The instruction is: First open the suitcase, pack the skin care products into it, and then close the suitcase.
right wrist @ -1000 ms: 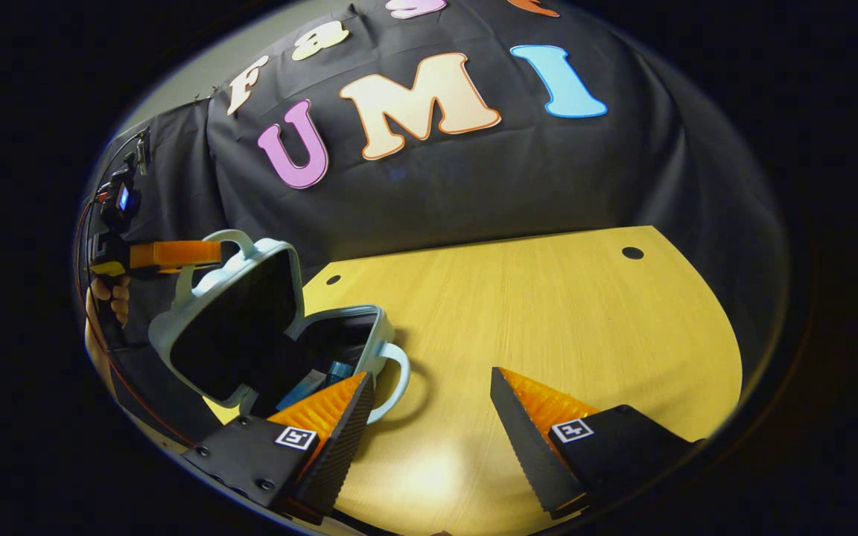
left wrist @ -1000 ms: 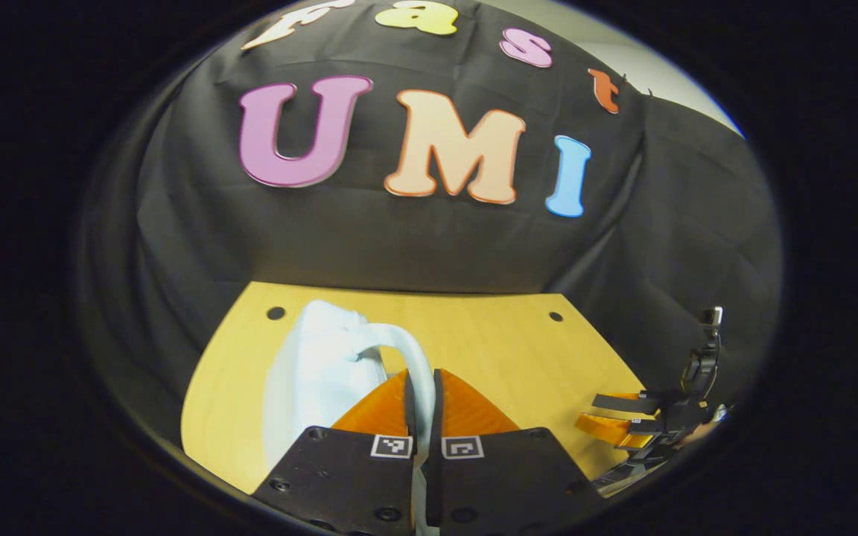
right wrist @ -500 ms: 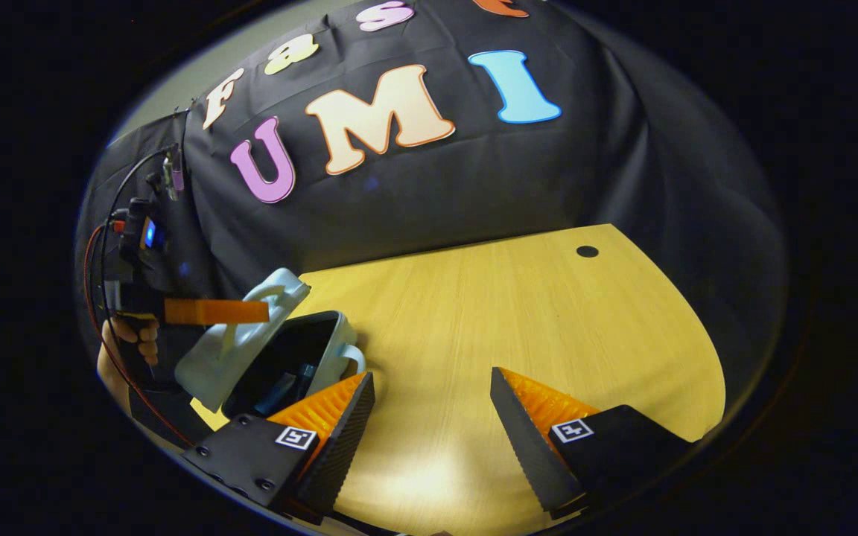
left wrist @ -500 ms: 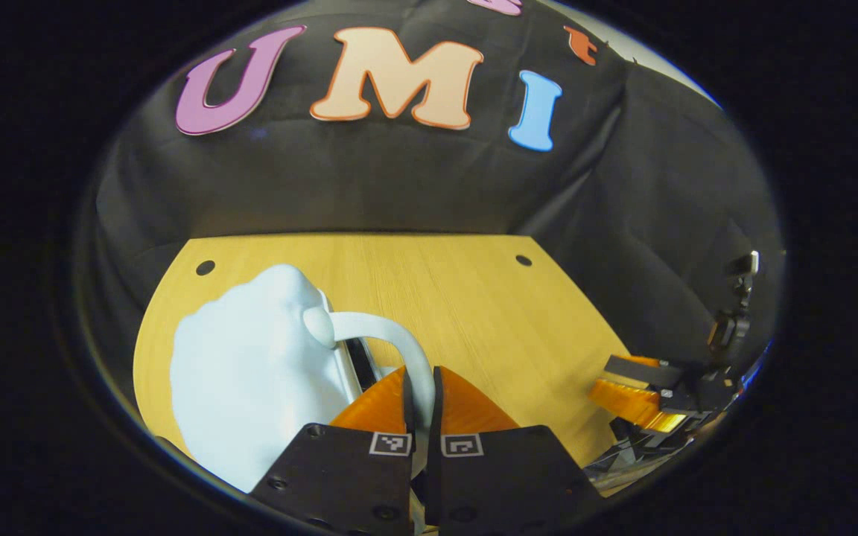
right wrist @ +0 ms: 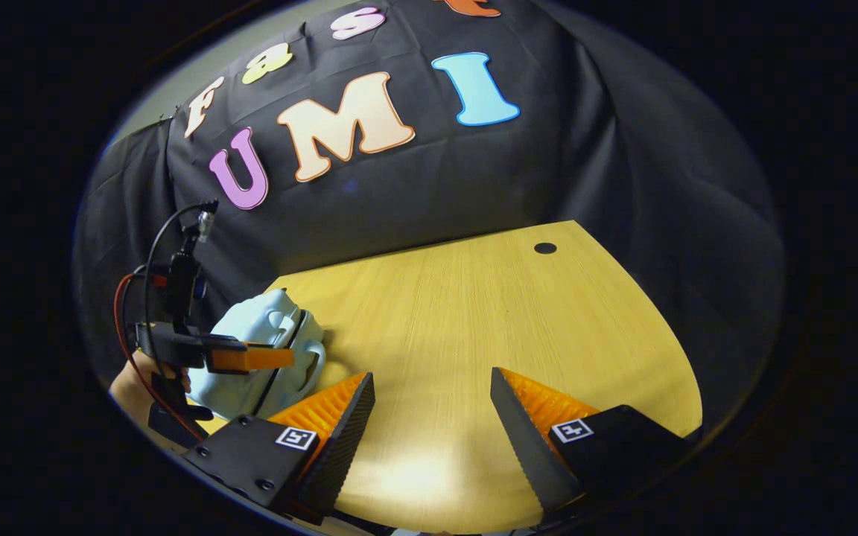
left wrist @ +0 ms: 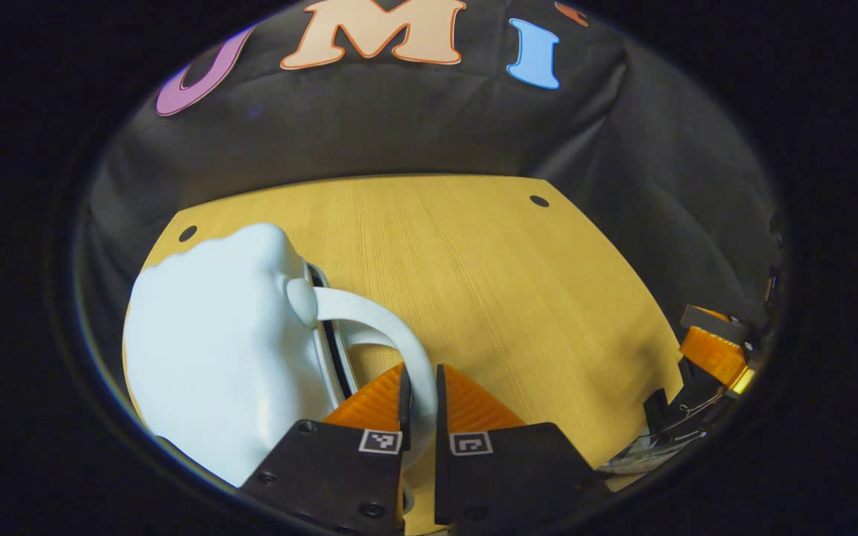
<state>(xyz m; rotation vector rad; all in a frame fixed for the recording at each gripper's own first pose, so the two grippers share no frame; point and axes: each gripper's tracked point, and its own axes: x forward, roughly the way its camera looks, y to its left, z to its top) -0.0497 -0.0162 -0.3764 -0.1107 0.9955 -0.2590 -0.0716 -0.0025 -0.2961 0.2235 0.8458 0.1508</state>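
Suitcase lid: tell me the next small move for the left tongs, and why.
Probably press the lid handle down a touch more, then let go. The left tongs pinch that handle, and the suitcase looks all but shut on the table, with a dark seam showing.

The suitcase looked like smooth, matt pale-blue plastic, its handle the same. The table was light wood-grain laminate with a soft sheen. The booth's wall was wrinkled matt cloth. The right tool's fingers were ridged.
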